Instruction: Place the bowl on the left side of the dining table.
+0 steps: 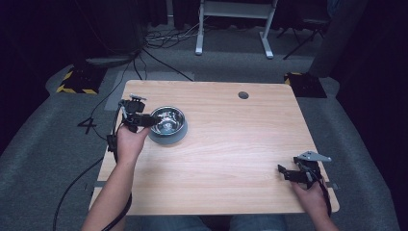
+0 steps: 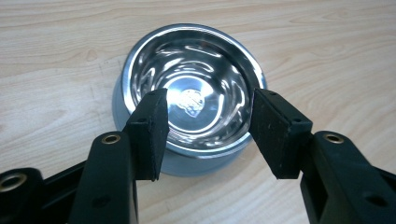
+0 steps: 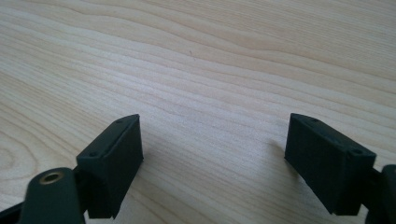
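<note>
Over at the left of the table [image 1: 221,159], the left gripper [image 2: 208,135] hangs at the near rim of a steel bowl [image 2: 191,93], jaws spread with the rim between them but apparently not pinching it; that reads as lining up for a grip on the lip. Inside, the bowl looks empty, with nothing but reflections on its polished bottom. Farther right, near the table's right edge and well apart from the bowl, the right gripper [image 3: 212,158] rests low over bare wood, jaws wide, holding nothing, probably waiting.
</note>
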### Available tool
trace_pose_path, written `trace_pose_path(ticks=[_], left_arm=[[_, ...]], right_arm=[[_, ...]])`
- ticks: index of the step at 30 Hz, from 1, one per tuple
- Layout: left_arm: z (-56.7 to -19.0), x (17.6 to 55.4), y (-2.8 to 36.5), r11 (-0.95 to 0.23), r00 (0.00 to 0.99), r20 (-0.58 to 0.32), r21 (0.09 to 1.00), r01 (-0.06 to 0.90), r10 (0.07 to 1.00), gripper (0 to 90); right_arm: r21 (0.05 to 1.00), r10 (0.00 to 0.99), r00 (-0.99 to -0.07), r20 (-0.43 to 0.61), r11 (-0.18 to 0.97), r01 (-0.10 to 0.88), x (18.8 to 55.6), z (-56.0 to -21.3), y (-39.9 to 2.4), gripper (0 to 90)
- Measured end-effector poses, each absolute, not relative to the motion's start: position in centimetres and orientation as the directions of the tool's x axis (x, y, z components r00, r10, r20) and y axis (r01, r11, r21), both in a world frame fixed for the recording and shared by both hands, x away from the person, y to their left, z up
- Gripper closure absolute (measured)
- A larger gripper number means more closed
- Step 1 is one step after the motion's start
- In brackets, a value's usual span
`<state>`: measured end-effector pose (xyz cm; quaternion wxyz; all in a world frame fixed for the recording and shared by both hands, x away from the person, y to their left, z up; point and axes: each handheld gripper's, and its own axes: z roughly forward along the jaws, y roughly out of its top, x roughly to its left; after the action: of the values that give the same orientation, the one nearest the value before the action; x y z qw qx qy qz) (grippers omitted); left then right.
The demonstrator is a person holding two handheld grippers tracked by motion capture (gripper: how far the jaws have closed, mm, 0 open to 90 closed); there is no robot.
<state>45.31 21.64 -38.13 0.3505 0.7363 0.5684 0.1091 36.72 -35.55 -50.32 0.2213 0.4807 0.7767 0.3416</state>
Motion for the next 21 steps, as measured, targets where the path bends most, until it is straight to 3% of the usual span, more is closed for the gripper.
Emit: trace_pose_path(ticks=[21], left_arm=[[-36.0, 38.2, 23.4, -0.098, 0.428, -0.287, 0.725, 0.682, 0.857, 47.2]], right_arm=[[0.744, 0.897, -0.441, -0.013, 0.303, 0.596, 36.7, -50.3, -35.6, 19.4]])
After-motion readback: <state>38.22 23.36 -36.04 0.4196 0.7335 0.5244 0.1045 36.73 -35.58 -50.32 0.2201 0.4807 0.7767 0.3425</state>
